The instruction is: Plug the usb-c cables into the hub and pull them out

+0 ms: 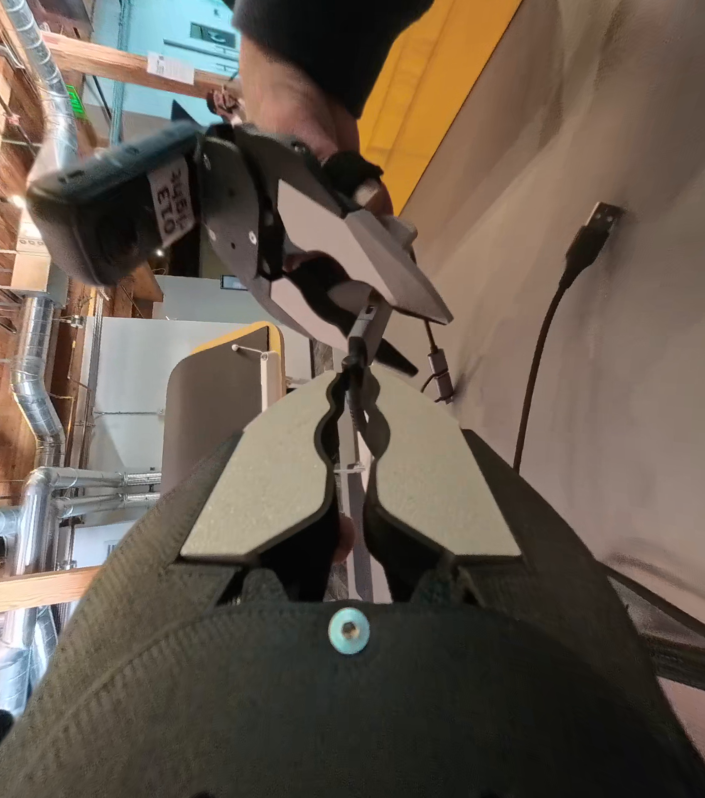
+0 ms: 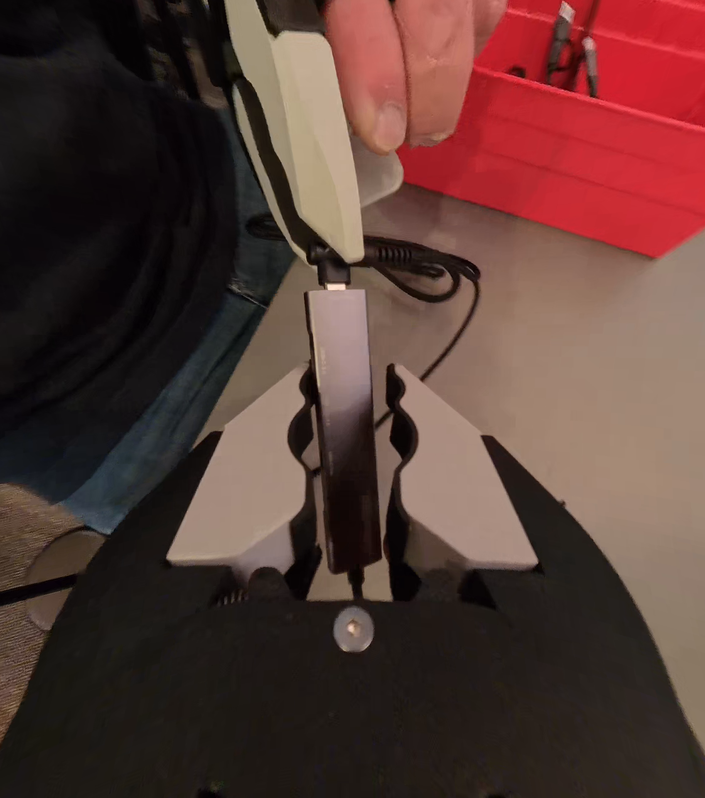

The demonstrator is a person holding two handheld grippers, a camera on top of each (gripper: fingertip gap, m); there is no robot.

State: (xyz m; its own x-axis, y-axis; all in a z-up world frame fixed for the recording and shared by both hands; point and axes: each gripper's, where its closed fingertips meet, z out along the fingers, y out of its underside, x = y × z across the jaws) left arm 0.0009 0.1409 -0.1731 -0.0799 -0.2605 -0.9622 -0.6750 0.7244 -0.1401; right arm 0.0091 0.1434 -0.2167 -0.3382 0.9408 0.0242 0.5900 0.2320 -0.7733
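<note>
Hub [image 2: 344, 432] between right claw [image 2: 350, 380] fingers.

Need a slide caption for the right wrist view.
Right tongs hold the hub upright; left tongs bring a USB-C plug to its end.

In the right wrist view, the near end of the dark hub [image 2: 344, 432] sinks out of sight between the pale fingers of the right tool [image 2: 348, 375], and whether both fingers touch it cannot be told. The silver tip of the usb-c plug [image 2: 335, 276] meets the hub's far end; how deep it sits is unclear. The red bin [image 2: 601, 151] is cut off by the frame's edge. In the left wrist view, the left tool [image 1: 352, 388] hides most of the cable [image 1: 352, 403] it grips.
</note>
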